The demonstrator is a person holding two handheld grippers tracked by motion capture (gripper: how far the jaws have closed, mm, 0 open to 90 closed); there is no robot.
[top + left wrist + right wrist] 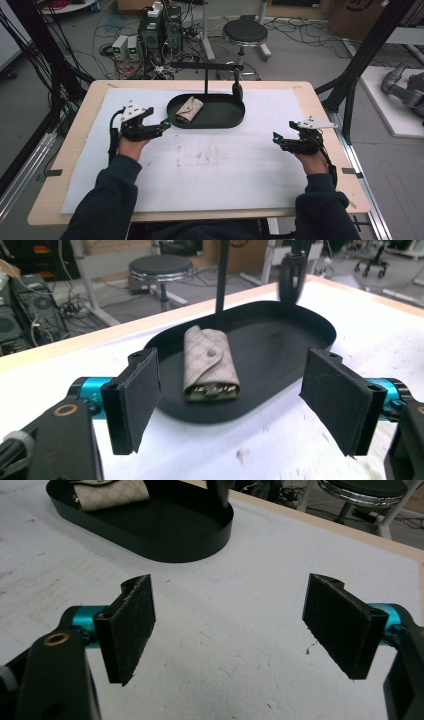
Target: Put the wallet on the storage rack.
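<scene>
A beige patterned key pouch (189, 110) (210, 365) (111, 494) lies in the left end of a black oval tray (230, 119) (295, 335) (190, 540) at the table's far middle. My left gripper (167, 123) (235, 400) hovers just left of the tray, open and empty, with its jaws wide and pointing at the pouch. My right gripper (275, 137) (230, 625) stands open over the white mat at the right, nothing between its pads (131, 625).
A white mat (200, 165) covers the wooden table (75, 135). A black stand with a horizontal arm (206, 67) rises from the tray, with a dark hanging piece (237, 90) at its right end. A stool (245, 32) and cables lie beyond the table.
</scene>
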